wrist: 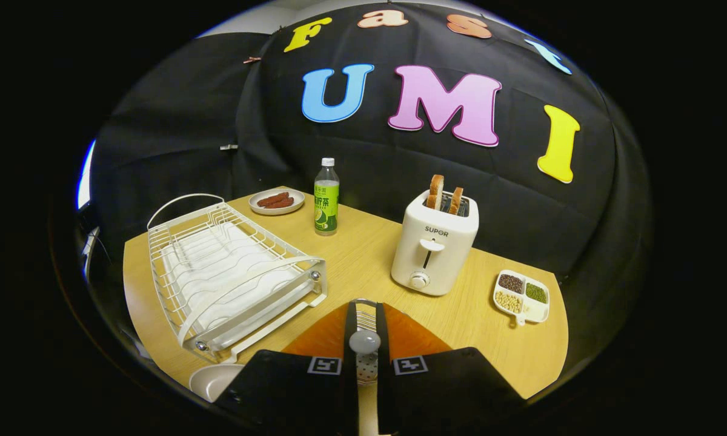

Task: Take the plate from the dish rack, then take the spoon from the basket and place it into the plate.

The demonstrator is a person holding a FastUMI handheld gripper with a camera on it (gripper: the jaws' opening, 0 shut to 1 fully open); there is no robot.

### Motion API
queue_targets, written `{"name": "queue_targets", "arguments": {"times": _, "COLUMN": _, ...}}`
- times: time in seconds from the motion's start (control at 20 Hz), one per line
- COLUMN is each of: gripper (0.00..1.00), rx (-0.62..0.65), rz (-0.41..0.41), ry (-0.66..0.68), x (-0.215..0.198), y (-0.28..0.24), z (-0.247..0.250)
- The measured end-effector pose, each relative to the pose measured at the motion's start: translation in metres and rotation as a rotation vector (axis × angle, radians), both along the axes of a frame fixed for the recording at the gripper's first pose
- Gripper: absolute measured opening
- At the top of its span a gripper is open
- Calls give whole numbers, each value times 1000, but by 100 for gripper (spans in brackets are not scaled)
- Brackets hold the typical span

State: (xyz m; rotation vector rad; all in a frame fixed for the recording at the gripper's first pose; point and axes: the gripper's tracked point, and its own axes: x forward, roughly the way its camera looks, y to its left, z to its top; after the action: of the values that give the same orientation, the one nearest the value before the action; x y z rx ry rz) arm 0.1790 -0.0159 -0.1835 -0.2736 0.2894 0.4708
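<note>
Claw [364,336] narrow — clamped on the spoon [364,342] at lower centre; plate [213,380] lower left, beside the dish rack [230,275].

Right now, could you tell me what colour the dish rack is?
White: the wire dish rack shows clearly in the gripper view, ahead and left of the tongs, shut on the spoon.
</note>
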Motion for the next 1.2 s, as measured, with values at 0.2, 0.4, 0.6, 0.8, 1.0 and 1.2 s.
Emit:
{"name": "queue_targets", "arguments": {"times": 0.2, "gripper": 16, "rx": 73, "rz": -13, "ry": -14, "x": -5, "y": -10, "z": 38}}
{"name": "queue_targets", "arguments": {"times": 0.4, "gripper": 16, "rx": 142, "rz": 15, "ry": -53, "x": -23, "y": -15, "z": 86}}
{"name": "queue_targets", "arguments": {"times": 0.6, "gripper": 16, "rx": 207, "rz": 70, "ry": -54, "x": -48, "y": -14, "z": 114}}
{"name": "queue_targets", "arguments": {"times": 0.8, "gripper": 16, "rx": 219, "rz": 147, "ry": -8, "x": -77, "y": -7, "z": 112}}
{"name": "queue_targets", "arguments": {"times": 1.0, "gripper": 16, "rx": 246, "rz": 243, "ry": 51, "x": -106, "y": 6, "z": 101}}
{"name": "queue_targets", "arguments": {"times": 1.2, "gripper": 16, "rx": 214, "rz": 274, "ry": 120, "x": -119, "y": 15, "z": 65}}
